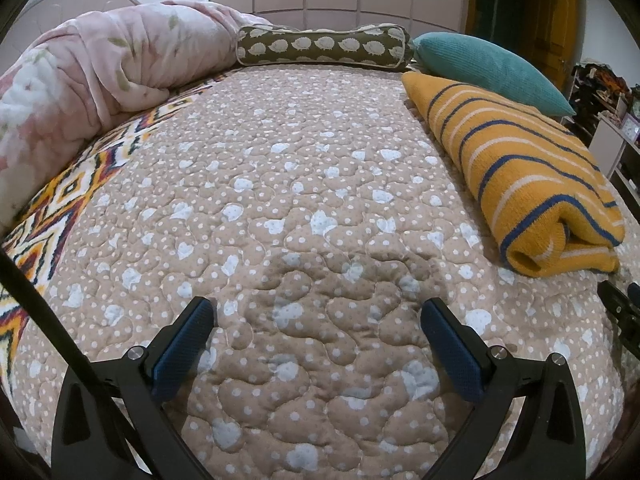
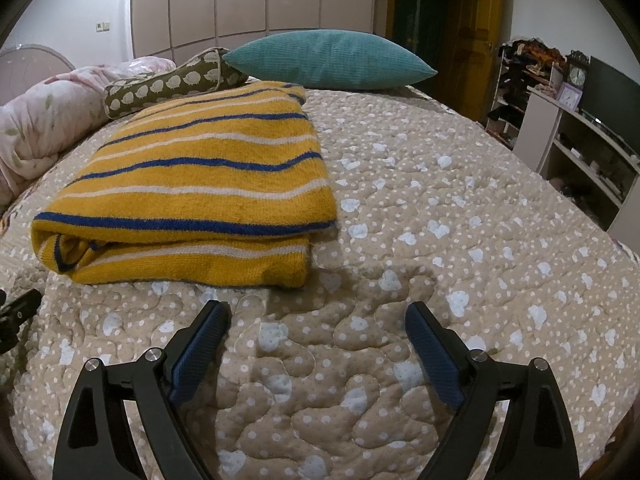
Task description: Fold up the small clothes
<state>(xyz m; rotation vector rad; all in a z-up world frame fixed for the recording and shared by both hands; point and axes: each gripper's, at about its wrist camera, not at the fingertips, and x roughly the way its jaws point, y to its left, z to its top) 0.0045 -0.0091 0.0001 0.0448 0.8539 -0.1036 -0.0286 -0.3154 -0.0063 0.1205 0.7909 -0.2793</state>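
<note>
left gripper [image 1: 316,312] held apart over quilt [image 1: 320,168] | right gripper [image 2: 318,316] held apart | folded striped sweater [image 2: 192,188] seen at 11 o'clock, untouched

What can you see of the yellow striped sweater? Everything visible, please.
The yellow striped sweater is a mustard knit with blue and white stripes, looking thick and fuzzy. It is folded into a neat rectangle of several layers, with a rolled fold at the near end. It lies flat on the quilted bedspread, its far end close to the teal pillow. Neither gripper touches it; both are open over the quilt.
</note>
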